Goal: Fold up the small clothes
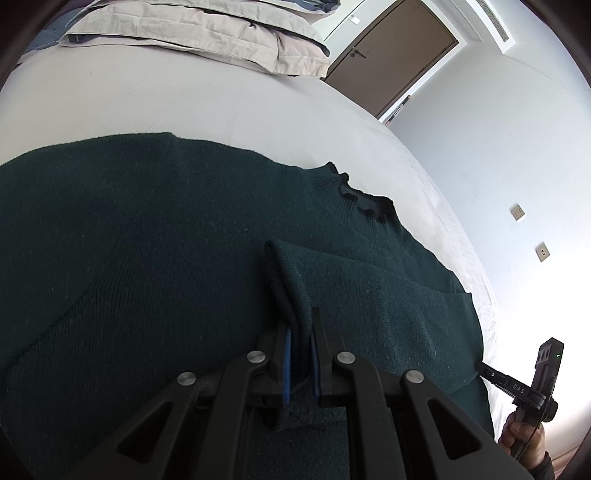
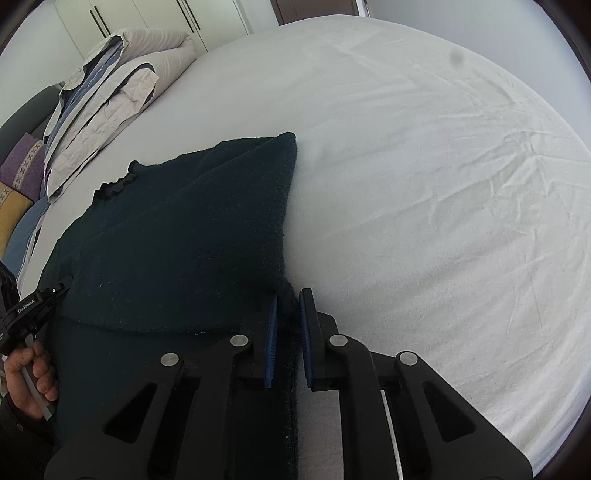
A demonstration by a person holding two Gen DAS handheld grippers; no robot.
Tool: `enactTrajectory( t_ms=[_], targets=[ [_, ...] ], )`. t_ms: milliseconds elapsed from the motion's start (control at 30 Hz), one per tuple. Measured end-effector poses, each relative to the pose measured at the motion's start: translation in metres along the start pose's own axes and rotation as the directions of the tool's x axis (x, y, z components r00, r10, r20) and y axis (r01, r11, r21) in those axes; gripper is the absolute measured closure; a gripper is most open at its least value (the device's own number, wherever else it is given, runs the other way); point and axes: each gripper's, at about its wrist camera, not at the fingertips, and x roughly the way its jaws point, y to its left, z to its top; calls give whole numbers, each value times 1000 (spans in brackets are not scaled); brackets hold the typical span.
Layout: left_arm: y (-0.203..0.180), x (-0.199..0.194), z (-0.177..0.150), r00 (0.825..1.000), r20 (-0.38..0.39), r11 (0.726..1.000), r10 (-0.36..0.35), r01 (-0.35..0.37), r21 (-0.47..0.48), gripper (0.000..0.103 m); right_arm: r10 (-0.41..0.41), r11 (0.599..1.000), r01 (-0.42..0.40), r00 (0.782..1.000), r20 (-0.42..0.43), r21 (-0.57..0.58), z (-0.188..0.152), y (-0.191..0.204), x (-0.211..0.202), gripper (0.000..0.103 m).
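Note:
A dark green knit sweater [image 1: 155, 236] lies flat on the white bed sheet [image 1: 147, 107]; its ruffled collar [image 1: 364, 199] points away. My left gripper [image 1: 300, 325] is shut on a folded sleeve cuff [image 1: 291, 280] held over the sweater's body. In the right wrist view the sweater [image 2: 177, 236] lies at left with one side folded over. My right gripper [image 2: 288, 310] is shut on the sweater's right edge [image 2: 287, 295], low on the sheet [image 2: 424, 184]. The other gripper shows at the left edge of the right view [image 2: 37, 302] and at the right edge of the left view [image 1: 532, 376].
Folded beige and blue bedding [image 1: 207, 33] lies at the head of the bed, also seen in the right wrist view [image 2: 107, 96]. A brown door [image 1: 388, 55] and a white wall are beyond. Purple and yellow cushions [image 2: 18, 177] sit at left.

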Motion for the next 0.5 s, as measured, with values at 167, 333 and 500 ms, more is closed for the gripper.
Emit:
enactTrajectory(
  t_ms=[167,333,500],
  targets=[
    [4,-3,-4,1000,12,1000,-20,20,-10,92,5,1000,-5,1000,-9,12,3,-4,0,93],
    [2,-1,-7,1000,21,1000,-13,13,2,91,-28,1000,28,999,25,9,20,2,-29,88],
    [3,-1,-7,1000,25,1000,-16,16,1,91,-26,999,27,998,63,-18,62,20,-17,80]
  ],
)
